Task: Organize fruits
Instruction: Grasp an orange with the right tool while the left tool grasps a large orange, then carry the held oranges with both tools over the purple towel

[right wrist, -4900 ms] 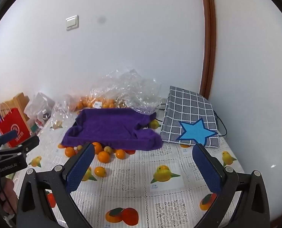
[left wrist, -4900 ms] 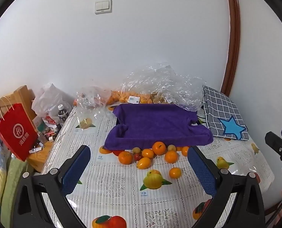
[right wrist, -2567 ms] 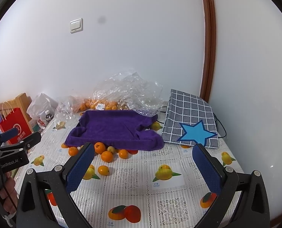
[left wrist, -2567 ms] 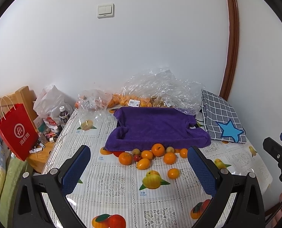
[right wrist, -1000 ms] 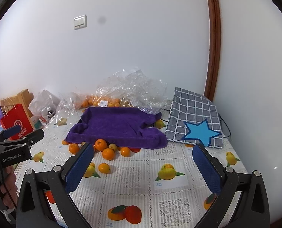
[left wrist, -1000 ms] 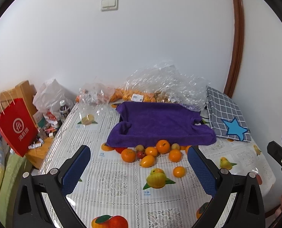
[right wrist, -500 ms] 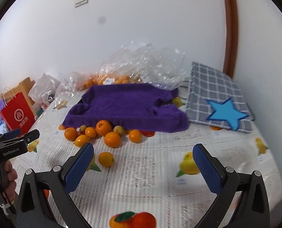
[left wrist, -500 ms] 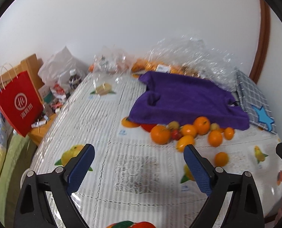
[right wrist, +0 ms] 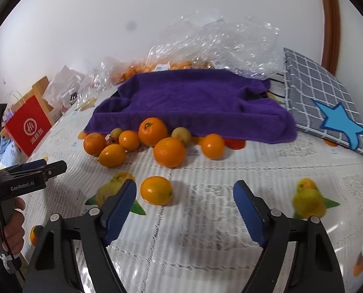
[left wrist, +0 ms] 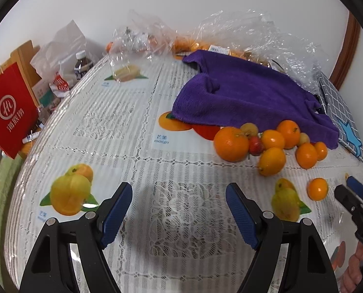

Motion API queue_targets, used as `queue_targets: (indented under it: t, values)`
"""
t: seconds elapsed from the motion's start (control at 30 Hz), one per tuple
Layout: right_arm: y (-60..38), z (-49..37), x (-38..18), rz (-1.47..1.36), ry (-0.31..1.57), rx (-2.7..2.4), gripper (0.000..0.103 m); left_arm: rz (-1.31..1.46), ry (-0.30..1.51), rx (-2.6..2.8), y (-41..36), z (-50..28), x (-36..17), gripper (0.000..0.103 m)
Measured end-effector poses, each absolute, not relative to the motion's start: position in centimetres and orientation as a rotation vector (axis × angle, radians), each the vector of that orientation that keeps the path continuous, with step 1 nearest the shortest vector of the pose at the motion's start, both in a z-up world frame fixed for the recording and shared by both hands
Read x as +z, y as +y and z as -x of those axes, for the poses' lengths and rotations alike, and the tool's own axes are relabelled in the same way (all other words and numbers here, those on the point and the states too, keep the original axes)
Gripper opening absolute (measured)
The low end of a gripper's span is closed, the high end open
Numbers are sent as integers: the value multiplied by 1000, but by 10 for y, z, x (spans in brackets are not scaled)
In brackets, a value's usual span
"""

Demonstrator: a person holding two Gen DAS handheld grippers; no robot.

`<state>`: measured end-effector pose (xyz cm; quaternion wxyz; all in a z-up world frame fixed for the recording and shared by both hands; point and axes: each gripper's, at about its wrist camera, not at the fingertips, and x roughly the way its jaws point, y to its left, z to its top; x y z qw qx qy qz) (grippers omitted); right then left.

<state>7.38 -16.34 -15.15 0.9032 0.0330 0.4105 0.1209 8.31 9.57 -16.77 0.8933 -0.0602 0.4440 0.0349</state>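
Orange fruits cluster along the purple towel's front edge on the desk, while the left hand-held gripper and right hand-held gripper both gape wide, empty.

Orange fruits, purple towel, seemingly grey-checked cushion.

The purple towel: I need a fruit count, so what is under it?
The purple terry towel drapes over something boxy that stays hidden. Loose oranges and small yellowish fruits sit at its front hem; any fruit beneath cannot be seen.
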Motion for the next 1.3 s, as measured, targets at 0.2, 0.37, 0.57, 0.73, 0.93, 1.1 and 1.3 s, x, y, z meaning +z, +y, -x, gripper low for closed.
queue_targets:
  t: [0.2,0.37,0.57,0.73,0.93,1.1,1.3]
  values:
    - [-148,-88,-173,-80,914,305,67,124,912,12,92,-89,-176,76]
    - [-140,-95,-181,-62,933,329,55,117,901,-30,84,-100,-177,78]
    - [-137,-100,-181,-37,951,365,36,114,895,-61,76,-121,-176,78]
    - [-154,-103,-173,-54,935,337,36,115,902,-110,72,-132,-178,77]
    - [-176,-104,-152,-46,893,313,36,156,904,-159,70,-143,-178,72]
    - [-189,-108,-142,-99,897,337,36,176,889,-194,71,-145,-178,47]
    - [-188,-115,-133,-90,891,308,36,222,894,-238,72,-144,-177,40]
